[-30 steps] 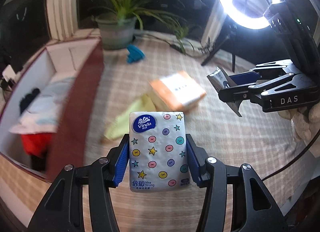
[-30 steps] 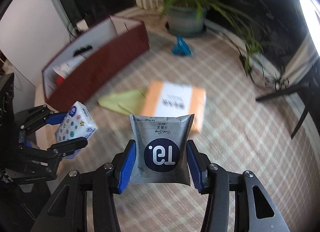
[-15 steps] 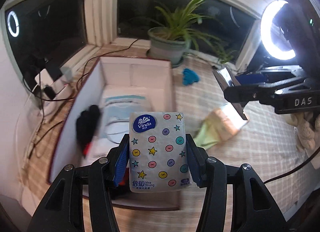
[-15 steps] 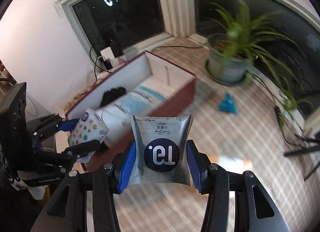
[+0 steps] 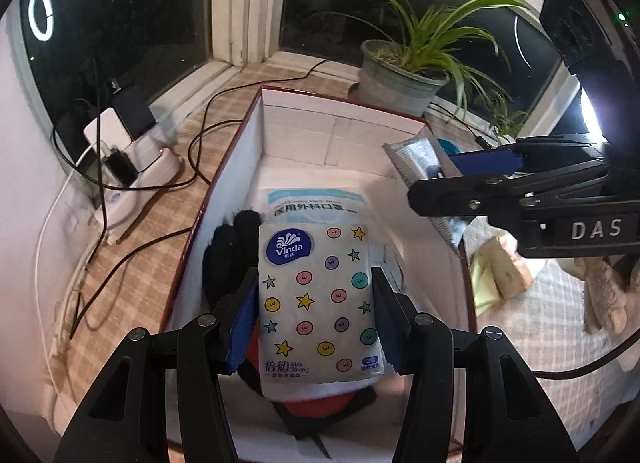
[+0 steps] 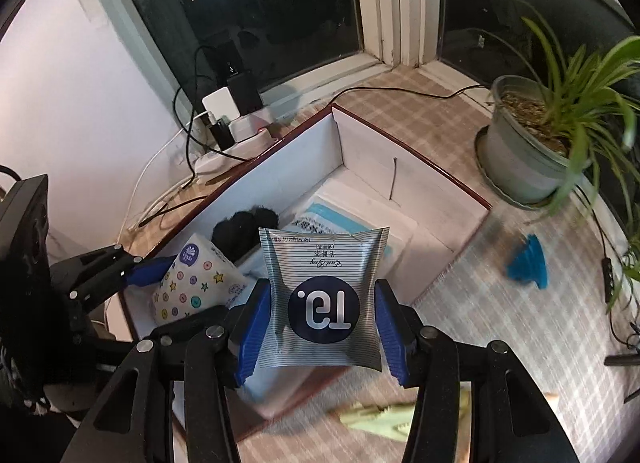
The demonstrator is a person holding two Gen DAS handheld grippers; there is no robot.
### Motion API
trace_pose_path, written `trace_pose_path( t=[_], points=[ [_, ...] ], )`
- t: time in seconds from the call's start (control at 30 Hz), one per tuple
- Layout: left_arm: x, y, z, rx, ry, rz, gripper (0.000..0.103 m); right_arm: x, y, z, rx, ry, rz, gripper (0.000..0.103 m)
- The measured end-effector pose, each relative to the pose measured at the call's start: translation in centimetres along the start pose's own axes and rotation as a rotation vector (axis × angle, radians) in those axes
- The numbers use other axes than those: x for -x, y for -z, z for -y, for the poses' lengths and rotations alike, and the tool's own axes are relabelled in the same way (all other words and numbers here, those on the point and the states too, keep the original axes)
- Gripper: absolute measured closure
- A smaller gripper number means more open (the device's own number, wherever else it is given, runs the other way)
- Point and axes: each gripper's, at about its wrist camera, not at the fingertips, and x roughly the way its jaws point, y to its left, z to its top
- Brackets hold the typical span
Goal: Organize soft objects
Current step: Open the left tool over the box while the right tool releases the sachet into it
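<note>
I note my left gripper [image 5: 316,313] clamped on the star-patterned tissue pack [image 5: 320,303] and my right gripper [image 6: 322,321], its jaws having just eased wider, gripping the striped silver sachet [image 6: 324,299], both angled steeply down over the open box [image 6: 416,179].

The tissue pack [image 5: 320,303] hid most of the red item [image 5: 320,407] and part of the black glove [image 5: 228,259] beyond the left claw [image 5: 316,327]. Right of the right claw [image 6: 320,323], the blue thing [image 6: 528,263] was blurred — unidentifiable. Below it, the green cloth [image 6: 380,419] was smeared, half-hidden.
</note>
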Motion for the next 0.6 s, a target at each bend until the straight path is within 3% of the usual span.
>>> trace_pose_path(
  t=[0.13,0.23,0.6],
  points=[
    [-0.8,-0.7,-0.3,0.003,-0.003,-0.008,0.048,-1.8,-1.3,-0.1,-0.003,-0.002,-0.012,0.047],
    [-1.0,-1.0,-0.6,0.014,-0.011,-0.01,0.035,-2.8,-2.2,0.1,-0.002,0.002,-0.023,0.039],
    [-0.4,-0.9,-0.9,0.052,-0.023,0.0,0.035,-3.3,-3.1,2.1,-0.09,-0.07,-0.007,0.036]
  ],
)
